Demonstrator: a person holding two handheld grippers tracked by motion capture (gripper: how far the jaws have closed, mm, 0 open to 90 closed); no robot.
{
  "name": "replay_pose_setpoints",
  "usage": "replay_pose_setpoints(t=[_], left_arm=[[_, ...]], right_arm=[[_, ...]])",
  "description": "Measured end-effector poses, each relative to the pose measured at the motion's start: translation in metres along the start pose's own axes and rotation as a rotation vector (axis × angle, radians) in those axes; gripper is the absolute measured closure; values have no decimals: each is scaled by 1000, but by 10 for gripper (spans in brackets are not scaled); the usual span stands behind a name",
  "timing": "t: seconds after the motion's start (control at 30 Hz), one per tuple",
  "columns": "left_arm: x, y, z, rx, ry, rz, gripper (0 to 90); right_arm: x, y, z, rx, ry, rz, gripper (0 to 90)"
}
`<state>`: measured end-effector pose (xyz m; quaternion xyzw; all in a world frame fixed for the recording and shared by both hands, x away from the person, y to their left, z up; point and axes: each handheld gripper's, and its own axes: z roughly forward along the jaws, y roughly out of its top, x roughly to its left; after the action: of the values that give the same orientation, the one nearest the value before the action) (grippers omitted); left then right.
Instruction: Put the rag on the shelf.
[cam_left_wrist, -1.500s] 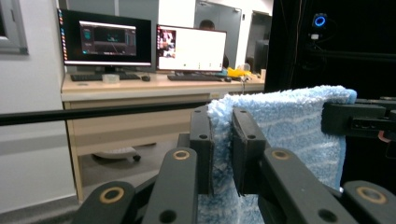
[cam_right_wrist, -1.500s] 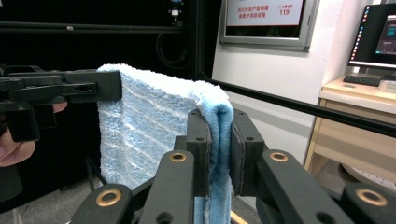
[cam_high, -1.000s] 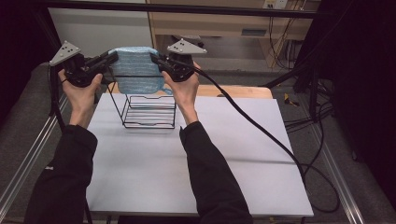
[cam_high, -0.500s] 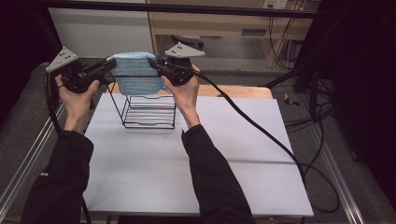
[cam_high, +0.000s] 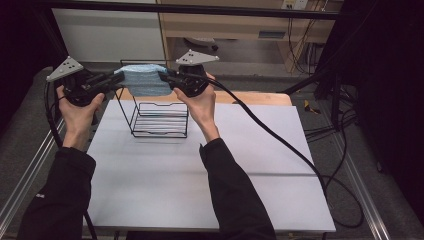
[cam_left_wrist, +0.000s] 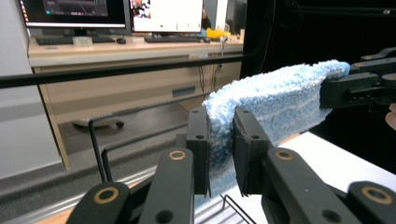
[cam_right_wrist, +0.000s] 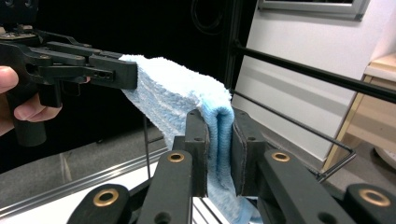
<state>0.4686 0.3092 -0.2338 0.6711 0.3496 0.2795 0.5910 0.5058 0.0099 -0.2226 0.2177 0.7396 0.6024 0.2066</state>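
Stretching between the two grippers, a light blue towel (cam_high: 142, 80) is held in the air above a black wire rack (cam_high: 160, 119), which stands on the white table (cam_high: 200, 175). The left gripper (cam_high: 116, 80) is clamped on one end of the towel, and in the left gripper view the fabric (cam_left_wrist: 275, 102) is seen pressed between the two black jaws, which are closed on it. The right gripper (cam_high: 165, 78) is clamped on the other end; in the right gripper view the folded edge of the towel (cam_right_wrist: 219, 121) is pinched between its jaws in the same way. The towel hangs a little in the middle and its lower part is near the top wires of the rack; whether it touches them cannot be told. Each gripper is held by a hand with a dark sleeve (cam_high: 235, 200).
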Motion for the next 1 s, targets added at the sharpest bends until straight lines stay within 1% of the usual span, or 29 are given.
replay_pose_setpoints(t=[0.1,0.2,0.27,0.37,0.43,0.57,0.63,0.67,0.73,0.83,0.87,0.93,1.0], left_arm=[[-1,-1,-1,19,3,1,770],[-2,-1,-2,35,0,-8,758],[-2,1,-3,48,-3,-17,741],[-2,6,-6,62,8,-20,706],[-2,12,-9,60,14,-31,676],[0,24,-14,26,16,-56,661],[0,30,-13,24,24,-67,690],[0,32,-12,32,29,-71,713],[1,35,-9,51,39,-73,763],[1,35,-2,86,35,-81,823],[1,33,0,100,31,-83,842],[-1,30,3,124,2,-84,882],[-3,26,3,143,-19,-82,898]], right_arm=[[1,-1,0,13,5,-1,791],[1,-2,1,24,10,-4,792],[1,-2,1,28,12,-10,792],[1,-2,1,31,16,-17,792],[2,-2,1,33,19,-23,792],[2,-4,0,39,24,-39,792],[3,-4,0,42,28,-49,791],[3,-4,0,43,29,-57,790],[4,-5,0,46,32,-70,789],[5,-6,0,49,34,-81,783],[5,-7,-1,50,36,-86,781],[4,-7,-1,50,41,-88,776],[3,-9,-2,52,47,-79,768]])
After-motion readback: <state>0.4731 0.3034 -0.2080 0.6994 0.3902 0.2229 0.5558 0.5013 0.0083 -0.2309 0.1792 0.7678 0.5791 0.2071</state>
